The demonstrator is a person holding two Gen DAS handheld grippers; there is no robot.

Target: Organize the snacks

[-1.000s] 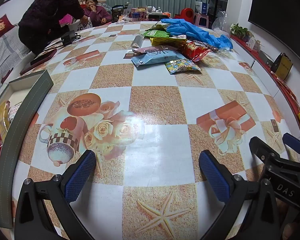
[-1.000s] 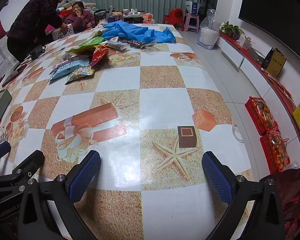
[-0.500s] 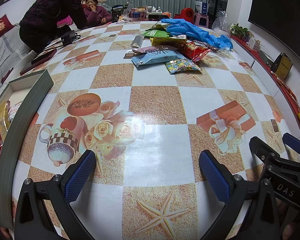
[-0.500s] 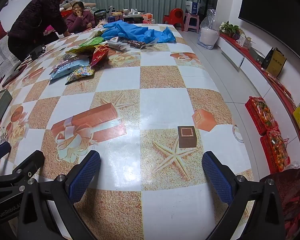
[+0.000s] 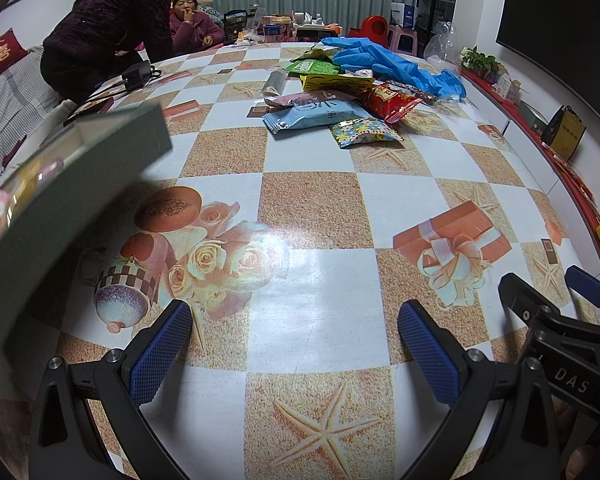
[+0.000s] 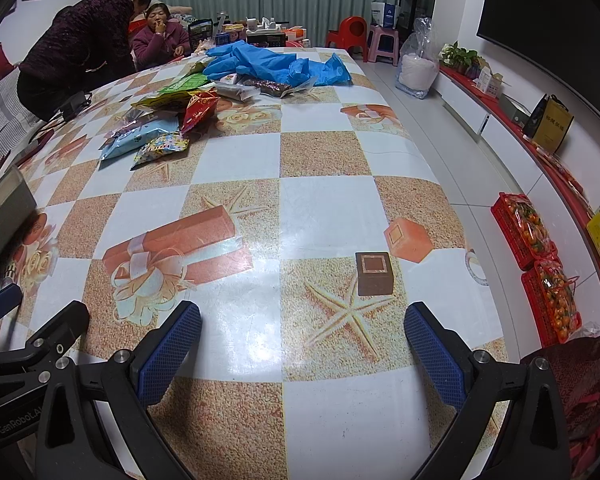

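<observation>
Left wrist view: left tool [image 5: 292, 344] hung over the counter [image 5: 316, 212], blue-padded fingers wide apart, nothing between them.
Right wrist view: right tool [image 6: 300, 348] likewise spread apart and empty above the glossy checkered cloth.
Snacks: snack packets [image 5: 332, 104] lay heaped at the far middle of the counter, well apart from both tools; light-blue packet [image 5: 312, 114] and floral packet [image 5: 364, 132] nearest, red packet [image 5: 392, 100] behind.
In the way: grey box wall [image 5: 60, 200] rose close on the left, blurred.
Beyond: blue gloves [image 6: 268, 64] sprawled past the pile.
Edges: counter's right edge dropped to tiled floor; red crates of oranges [image 6: 540, 264] stood there.
Open room: bare cloth stretched between tools and pile.
</observation>
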